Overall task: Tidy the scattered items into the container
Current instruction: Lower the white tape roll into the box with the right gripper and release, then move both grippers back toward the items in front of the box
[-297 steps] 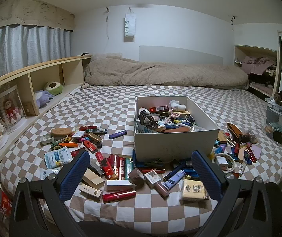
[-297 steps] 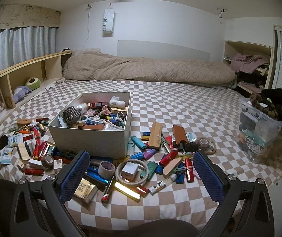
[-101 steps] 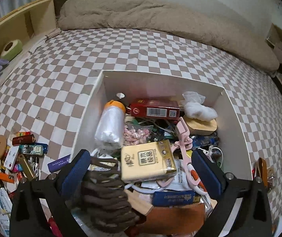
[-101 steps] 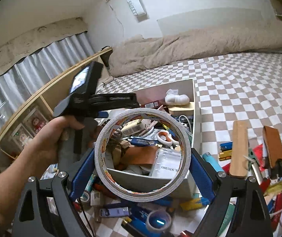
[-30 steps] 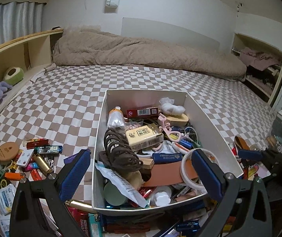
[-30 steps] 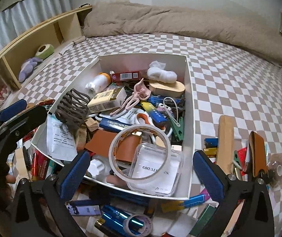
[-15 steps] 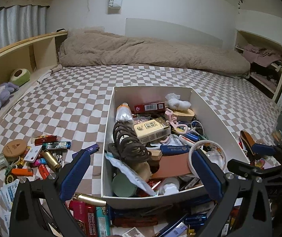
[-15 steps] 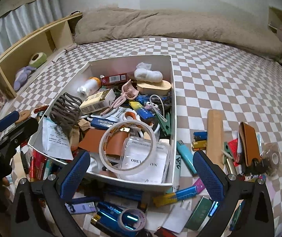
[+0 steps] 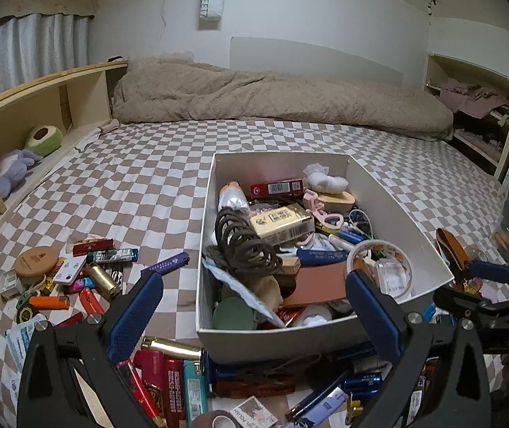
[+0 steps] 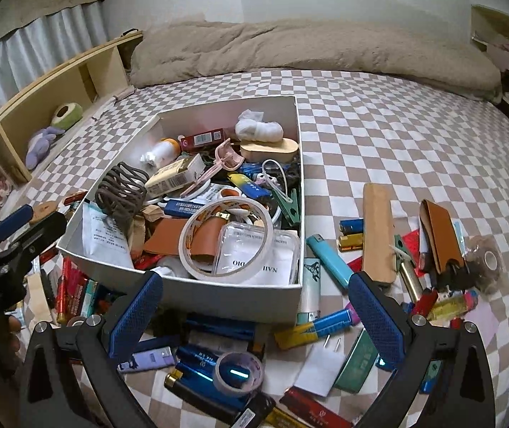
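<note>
The white box (image 10: 197,296) on the bed is already heaped, tape roll (image 10: 226,237) included, yet many lighters (image 10: 329,260) lie around it, and both the left tool (image 9: 254,315) and right tool (image 10: 258,321) gape, released and empty.

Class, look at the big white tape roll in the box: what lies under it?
The tape roll rests on a brown leather piece and a clear plastic case; anything deeper beneath them is covered.
</note>
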Tool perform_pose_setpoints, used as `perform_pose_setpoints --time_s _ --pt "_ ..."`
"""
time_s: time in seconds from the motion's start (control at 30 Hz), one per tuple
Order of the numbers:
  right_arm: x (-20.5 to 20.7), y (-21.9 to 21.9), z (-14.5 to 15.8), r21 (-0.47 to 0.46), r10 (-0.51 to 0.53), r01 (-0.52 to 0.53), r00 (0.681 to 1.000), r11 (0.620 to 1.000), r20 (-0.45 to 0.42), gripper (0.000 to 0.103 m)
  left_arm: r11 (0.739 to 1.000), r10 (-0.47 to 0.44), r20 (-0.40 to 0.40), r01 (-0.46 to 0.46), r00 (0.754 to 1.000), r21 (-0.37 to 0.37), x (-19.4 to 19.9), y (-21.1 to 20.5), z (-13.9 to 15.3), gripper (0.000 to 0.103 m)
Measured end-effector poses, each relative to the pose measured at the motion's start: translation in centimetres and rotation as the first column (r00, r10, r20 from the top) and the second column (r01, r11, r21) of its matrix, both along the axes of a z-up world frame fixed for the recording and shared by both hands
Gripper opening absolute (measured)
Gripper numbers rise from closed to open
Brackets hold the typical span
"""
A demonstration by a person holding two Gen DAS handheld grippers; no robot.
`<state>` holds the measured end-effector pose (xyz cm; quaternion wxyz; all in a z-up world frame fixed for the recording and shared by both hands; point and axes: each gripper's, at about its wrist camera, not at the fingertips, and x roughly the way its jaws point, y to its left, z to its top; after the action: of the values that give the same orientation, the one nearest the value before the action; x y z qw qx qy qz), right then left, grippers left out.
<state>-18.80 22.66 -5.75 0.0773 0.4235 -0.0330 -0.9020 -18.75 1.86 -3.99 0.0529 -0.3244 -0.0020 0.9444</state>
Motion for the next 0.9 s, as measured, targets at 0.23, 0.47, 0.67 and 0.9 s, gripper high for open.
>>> perform_pose_setpoints --time_s 0.23,0.47,0.67,0.9 --pt "1.5 0.0 0.6 0.02 -0.013 0.014 0.999 1.0 -0.041 0.103 1.0 -0.005 0.005 0.005 1.0 0.009 1.2 -0.4 -1.0 0.103" --pt "3.0 -0.3 0.3 0.043 -0.014 0.017 0.997 0.999 -0.073 0.103 1.0 -0.029 0.007 0.029 1.0 -0.004 3.2 -0.5 -2.6 0.103" --pt "4.4 -0.7 -0.8 0.115 -0.01 0.023 0.993 0.993 -0.114 0.103 0.999 -0.041 0.011 0.041 0.999 -0.021 4.6 -0.5 -3.8 0.103" --pt "5.5 -1.0 -2.1 0.13 0.008 0.008 0.992 0.992 -0.124 0.103 0.999 -0.038 0.0 0.038 0.999 0.035 5.6 -1.1 -4.5 0.103"
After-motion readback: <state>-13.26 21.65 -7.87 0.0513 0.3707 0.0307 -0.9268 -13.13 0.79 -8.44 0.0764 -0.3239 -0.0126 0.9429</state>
